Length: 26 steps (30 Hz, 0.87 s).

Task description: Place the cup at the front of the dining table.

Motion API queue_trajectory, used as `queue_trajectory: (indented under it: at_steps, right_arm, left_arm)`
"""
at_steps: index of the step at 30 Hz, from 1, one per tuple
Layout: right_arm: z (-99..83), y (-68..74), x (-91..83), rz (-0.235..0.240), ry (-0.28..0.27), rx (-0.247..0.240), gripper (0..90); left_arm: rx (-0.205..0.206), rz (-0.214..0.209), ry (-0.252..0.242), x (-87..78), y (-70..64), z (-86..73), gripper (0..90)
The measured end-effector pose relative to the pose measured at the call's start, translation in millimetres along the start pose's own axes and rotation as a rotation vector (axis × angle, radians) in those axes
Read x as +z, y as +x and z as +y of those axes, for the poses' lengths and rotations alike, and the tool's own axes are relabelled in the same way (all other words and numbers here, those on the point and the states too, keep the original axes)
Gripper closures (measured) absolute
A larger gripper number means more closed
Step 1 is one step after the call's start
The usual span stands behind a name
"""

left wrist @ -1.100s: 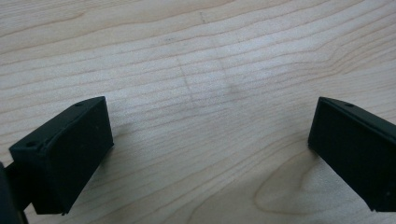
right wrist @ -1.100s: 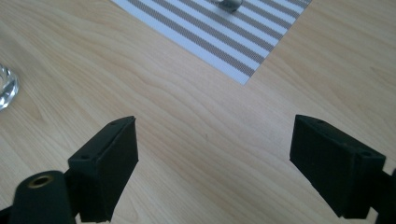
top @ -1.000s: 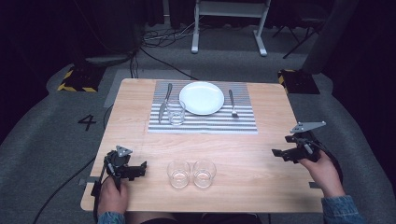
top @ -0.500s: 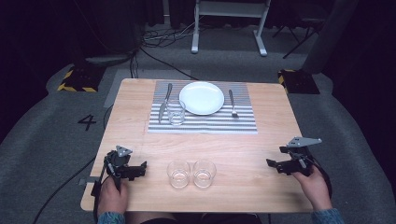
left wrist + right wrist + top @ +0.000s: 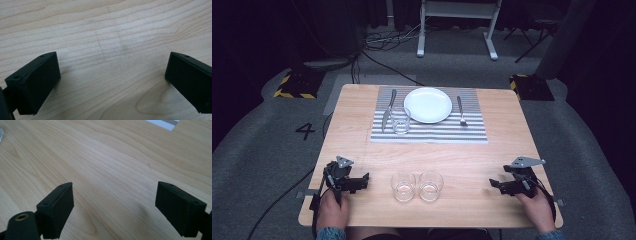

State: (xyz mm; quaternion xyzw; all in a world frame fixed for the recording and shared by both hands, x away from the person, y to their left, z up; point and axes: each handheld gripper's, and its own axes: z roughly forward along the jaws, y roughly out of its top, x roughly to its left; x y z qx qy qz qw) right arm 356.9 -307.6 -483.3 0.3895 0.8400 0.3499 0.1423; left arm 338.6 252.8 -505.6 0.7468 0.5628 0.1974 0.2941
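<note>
Grippers low on both near corners of the tabletop (image 5: 507,145), one in each hand. Left gripper (image 5: 362,181) sits at the near left, jaws spread wide and holding nothing; in the left gripper view its 2 black jaws stand well apart over bare wood grain (image 5: 112,50). Right gripper (image 5: 496,186) sits at the near right, pointing inward toward the middle, jaws also wide apart and empty; the right gripper view has bare wood between them, with a corner of the striped mat (image 5: 163,123) at the top edge. Left hand (image 5: 331,210) and right hand (image 5: 537,210) come in from the bottom.

Between the grippers, near the front edge, 2 empty glasses (image 5: 417,186) stand upright just beside each other, apart from both grippers. Farther back lies the striped mat (image 5: 432,132) with a white plate (image 5: 428,105) on it. Knife (image 5: 388,111) lies left of the plate, fork (image 5: 460,111) right of it. A 3rd glass (image 5: 400,120) stands on the mat just beside the knife, near the plate's front left rim.
</note>
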Motion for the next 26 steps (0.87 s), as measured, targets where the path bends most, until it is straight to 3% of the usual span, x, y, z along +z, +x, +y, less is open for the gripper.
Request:
queue_trajectory:
  at_steps: [11,18,26]
  right_arm:
    - [-8.0,9.8,10.5,0.006,0.014,0.007,15.3]
    - [-15.1,15.4,15.2,-0.058,-0.050,-0.004,12.9]
    - [-15.0,15.6,15.6,-0.062,-0.052,-0.003,12.3]
  left_arm:
    - [0.000,0.001,0.000,0.0,0.0,0.0,0.0]
    - [0.000,0.000,0.000,0.0,0.0,0.0,0.0]
    - [0.000,0.000,0.000,0.0,0.0,0.0,0.0]
